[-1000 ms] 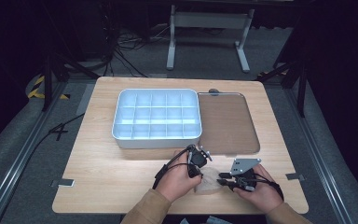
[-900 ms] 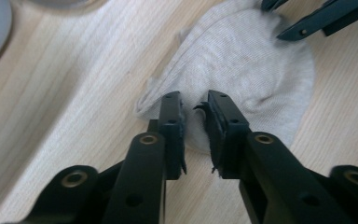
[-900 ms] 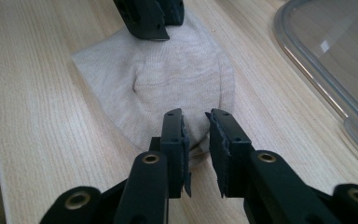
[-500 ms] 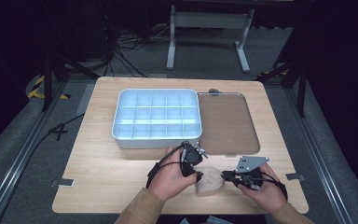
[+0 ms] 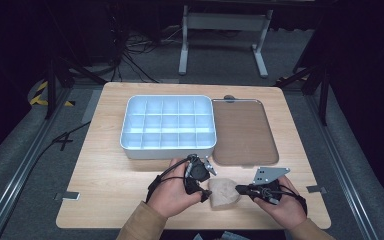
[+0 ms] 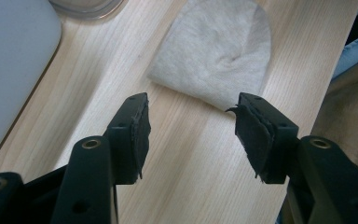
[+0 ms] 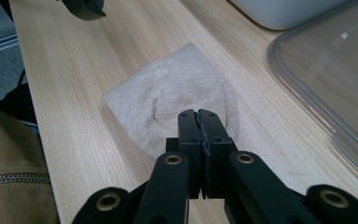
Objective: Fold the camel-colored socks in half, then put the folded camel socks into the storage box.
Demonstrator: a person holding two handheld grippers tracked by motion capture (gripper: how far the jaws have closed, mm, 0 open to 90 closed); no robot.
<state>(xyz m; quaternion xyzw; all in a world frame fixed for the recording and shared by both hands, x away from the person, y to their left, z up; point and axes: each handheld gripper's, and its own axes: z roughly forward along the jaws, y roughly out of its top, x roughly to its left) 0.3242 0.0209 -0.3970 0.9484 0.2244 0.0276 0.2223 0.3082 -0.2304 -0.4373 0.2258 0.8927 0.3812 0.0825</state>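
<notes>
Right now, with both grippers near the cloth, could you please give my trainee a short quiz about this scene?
1. True or false: the fingers of the left gripper stand open.
2. In the high view, what lies directly right of the white compartment tray? A) a bottle B) a clear lid C) a bowl
3. Fill in: the beige cloth lies on the wooden ____.
Key: 1 true; they have just been opening, with nothing between them. 2 B. 3 table.
</notes>
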